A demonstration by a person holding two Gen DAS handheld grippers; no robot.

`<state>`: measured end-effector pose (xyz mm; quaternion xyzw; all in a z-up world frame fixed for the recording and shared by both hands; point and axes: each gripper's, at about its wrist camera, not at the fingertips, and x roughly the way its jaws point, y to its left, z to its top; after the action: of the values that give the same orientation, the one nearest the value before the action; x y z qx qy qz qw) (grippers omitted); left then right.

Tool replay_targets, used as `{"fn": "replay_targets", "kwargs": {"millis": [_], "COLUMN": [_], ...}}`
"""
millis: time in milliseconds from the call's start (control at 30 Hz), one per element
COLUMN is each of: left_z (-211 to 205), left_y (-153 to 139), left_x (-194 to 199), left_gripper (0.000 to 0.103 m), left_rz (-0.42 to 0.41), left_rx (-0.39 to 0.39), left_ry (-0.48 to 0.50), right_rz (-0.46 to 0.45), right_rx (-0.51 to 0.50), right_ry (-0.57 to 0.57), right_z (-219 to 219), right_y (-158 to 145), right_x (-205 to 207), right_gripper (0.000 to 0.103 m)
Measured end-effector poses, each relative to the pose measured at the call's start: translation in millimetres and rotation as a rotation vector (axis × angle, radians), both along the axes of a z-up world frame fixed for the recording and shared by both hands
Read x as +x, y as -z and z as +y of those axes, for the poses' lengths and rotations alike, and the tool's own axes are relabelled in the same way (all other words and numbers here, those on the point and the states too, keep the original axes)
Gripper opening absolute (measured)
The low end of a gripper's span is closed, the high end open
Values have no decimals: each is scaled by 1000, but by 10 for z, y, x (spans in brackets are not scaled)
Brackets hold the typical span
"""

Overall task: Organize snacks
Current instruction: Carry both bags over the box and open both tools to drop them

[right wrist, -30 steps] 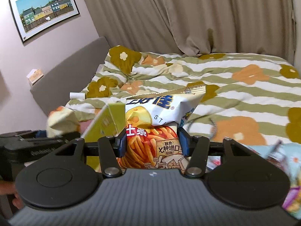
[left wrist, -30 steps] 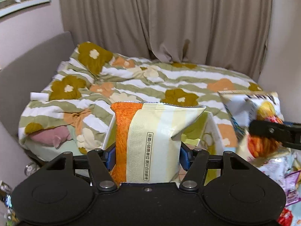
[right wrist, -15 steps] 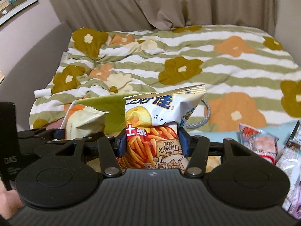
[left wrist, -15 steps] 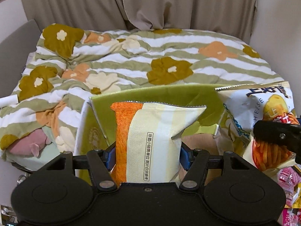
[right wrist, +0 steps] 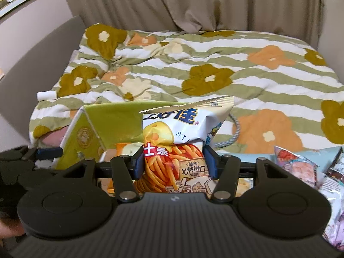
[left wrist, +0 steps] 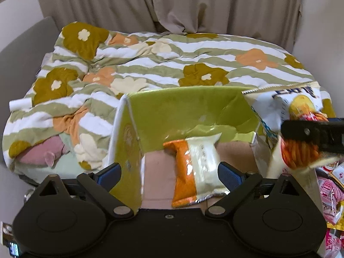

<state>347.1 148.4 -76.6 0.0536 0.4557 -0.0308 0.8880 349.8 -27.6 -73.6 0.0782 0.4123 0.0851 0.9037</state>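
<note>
An open green box point(left wrist: 189, 111) with a brown floor stands at the near edge of the bed. My left gripper point(left wrist: 169, 172) hovers over it and its jaws are opening wide. An orange and cream snack packet point(left wrist: 197, 165), blurred, lies loose inside the box between the spread fingers, and no pad touches it. My right gripper point(right wrist: 174, 163) holds a white and red fries bag point(right wrist: 176, 150) just right of the box point(right wrist: 92, 133). Its jaws are starting to open, but both pads still press on the bag. That bag point(left wrist: 301, 111) also shows at the right in the left wrist view.
Several snack packets point(right wrist: 296, 163) lie on a pale blue surface to the right. A flowered striped quilt point(right wrist: 215, 64) covers the bed behind the box, with a grey cord point(right wrist: 232, 133) on it. A white roll point(left wrist: 20, 104) lies at the left, and curtains hang at the back.
The left jaws have spread wide and let go of the orange and cream packet, which has dropped into the green box. Both grippers have come down towards the box.
</note>
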Motion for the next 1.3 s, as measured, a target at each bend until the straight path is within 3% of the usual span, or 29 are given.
{"fn": "replay_targets", "kwargs": {"millis": [267,333,367,733,1000,1300], "left_z": [90,102,111,154,47,-266], "left_y": [-7,7,20,10,-187,-446], "left_x": [-103,-100,-100,-133,-261,-498], "left_gripper": [98,98,98,98,98,98], "left_rz": [3,6,8,2,-45,-111], "left_rx": [11,16,17,-2,-8,-26], "left_ry": [-48,-54,-58,-75,-42,63], "right_rz": [13,11,6,-17,-79,-119], "right_rx": [11,-20,-32,-30,-48,-33], "right_ry": [-58,-57,-57,-44,-13,127], "right_z": [192,247,275,239,143,-253], "right_y": [84,122,143,173,-124,-443], "right_x": [231,274,285,205,-86,-633], "right_gripper": [74,99,103,103,103,103]}}
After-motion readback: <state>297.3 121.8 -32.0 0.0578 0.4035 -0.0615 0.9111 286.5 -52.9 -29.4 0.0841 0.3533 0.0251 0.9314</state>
